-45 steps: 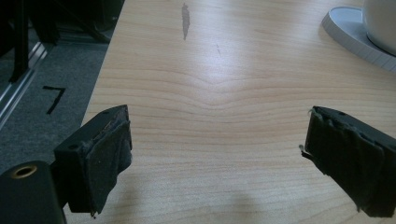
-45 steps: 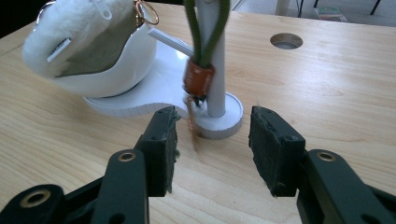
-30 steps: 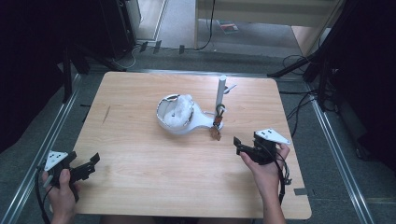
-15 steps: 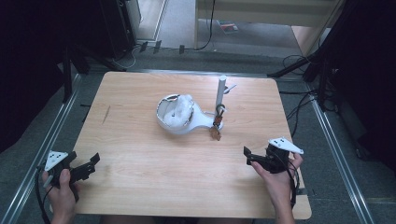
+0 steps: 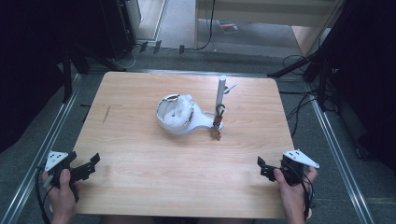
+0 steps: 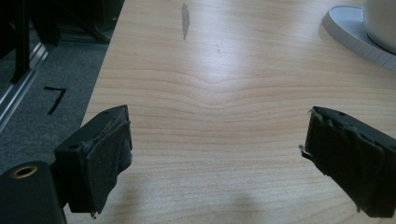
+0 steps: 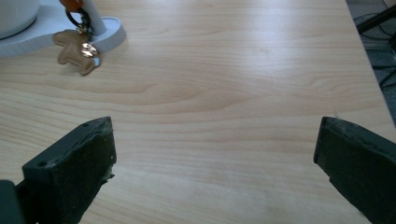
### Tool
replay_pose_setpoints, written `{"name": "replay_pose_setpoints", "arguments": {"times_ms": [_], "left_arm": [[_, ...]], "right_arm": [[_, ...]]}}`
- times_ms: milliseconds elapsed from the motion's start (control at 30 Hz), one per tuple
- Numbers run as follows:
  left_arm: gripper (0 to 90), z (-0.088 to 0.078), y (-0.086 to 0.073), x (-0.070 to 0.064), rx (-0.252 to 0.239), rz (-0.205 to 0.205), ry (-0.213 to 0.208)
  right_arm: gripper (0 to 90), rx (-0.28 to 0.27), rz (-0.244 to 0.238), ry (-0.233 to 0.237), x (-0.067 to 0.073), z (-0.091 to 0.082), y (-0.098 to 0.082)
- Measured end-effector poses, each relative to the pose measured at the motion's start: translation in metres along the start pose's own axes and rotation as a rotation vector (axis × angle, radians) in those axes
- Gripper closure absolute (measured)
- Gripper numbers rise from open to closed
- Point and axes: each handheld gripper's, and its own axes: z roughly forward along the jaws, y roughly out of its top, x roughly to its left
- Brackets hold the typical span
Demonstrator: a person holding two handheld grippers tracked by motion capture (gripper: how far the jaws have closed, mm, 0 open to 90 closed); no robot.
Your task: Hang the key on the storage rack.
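Observation:
A white stand (image 5: 201, 122) sits mid-table, with a round bowl (image 5: 175, 114) at one end and an upright post (image 5: 221, 93) at the other. A tan keychain figure (image 5: 215, 130) hangs from a ring around the post and rests by the base (image 7: 112, 32); up close the figure (image 7: 74, 53) looks like a small animal. My left gripper (image 5: 91, 164) is open at the near left corner, with bare wood between its pads (image 6: 215, 154). My right gripper (image 5: 262, 168) is at the near right edge. Its jaws have just been opening and stand wide, with nothing between them (image 7: 215, 158).
The wooden table (image 5: 140, 154) has a dark streak (image 6: 185, 18) near its left side. Metal rails and grey floor border it left and right. Cables lie on the floor at the right. The stand's rim (image 6: 348, 32) edges into the left gripper view.
My right hand has drawn back from beside the stand to the table's near right edge, with its jaws wider. The left hand has stayed put.

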Motion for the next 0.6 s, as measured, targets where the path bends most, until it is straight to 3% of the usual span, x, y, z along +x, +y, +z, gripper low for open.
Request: {"name": "replay_pose_setpoints", "arguments": {"times_ms": [600], "left_arm": [[7.9,0.000,0.000,0.000,0.000,-0.002,0.000]], "right_arm": [[0.0,0.015,0.062,-0.034,-0.041,-0.024,-0.030]]}}
